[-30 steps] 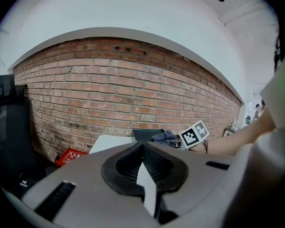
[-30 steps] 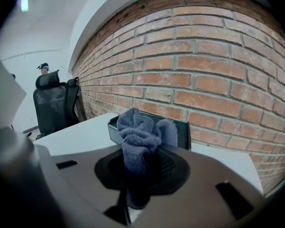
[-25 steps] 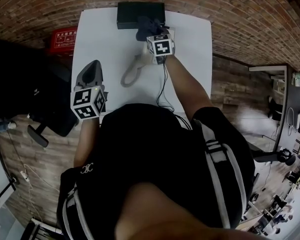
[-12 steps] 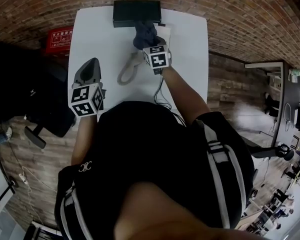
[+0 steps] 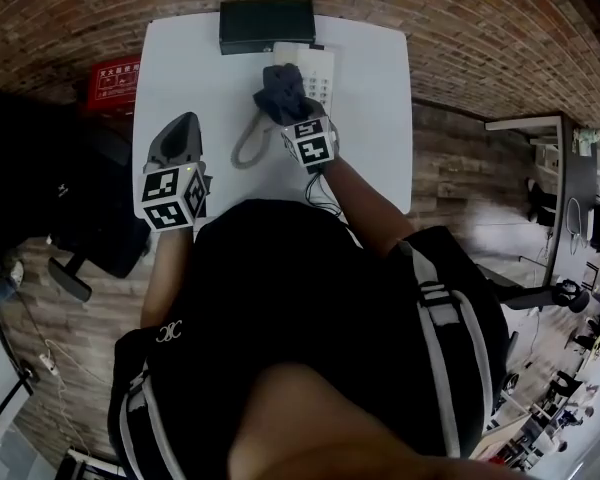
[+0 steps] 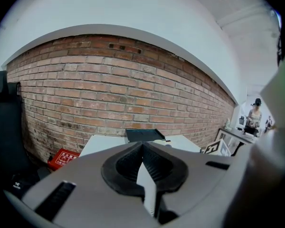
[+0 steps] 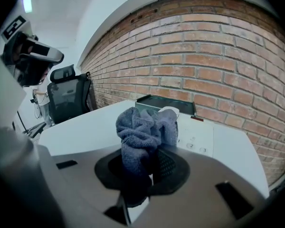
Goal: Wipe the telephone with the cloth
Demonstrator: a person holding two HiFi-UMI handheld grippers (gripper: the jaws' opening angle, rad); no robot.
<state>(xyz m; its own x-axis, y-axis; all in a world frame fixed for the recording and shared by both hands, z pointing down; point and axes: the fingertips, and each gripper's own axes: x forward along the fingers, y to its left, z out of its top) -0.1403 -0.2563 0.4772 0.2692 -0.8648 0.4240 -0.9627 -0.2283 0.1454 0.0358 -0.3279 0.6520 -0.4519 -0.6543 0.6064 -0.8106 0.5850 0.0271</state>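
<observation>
Red box point(image 5: 113, 76), beyond and left of left gripper point(image 5: 185, 123): white characters, too small to read; nothing else legible.

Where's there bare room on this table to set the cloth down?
Free: the table between the black box and the left gripper, and the strip between the telephone and the right edge. Crowded: the middle, with the coiled cord and the right gripper shut on the cloth.

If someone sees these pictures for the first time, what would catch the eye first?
The bunched grey-blue cloth clamped in the right gripper's jaws stands out, at the white telephone near the far side of the white table. Next comes the left gripper, jaws shut and empty, over the table's near left corner.
</observation>
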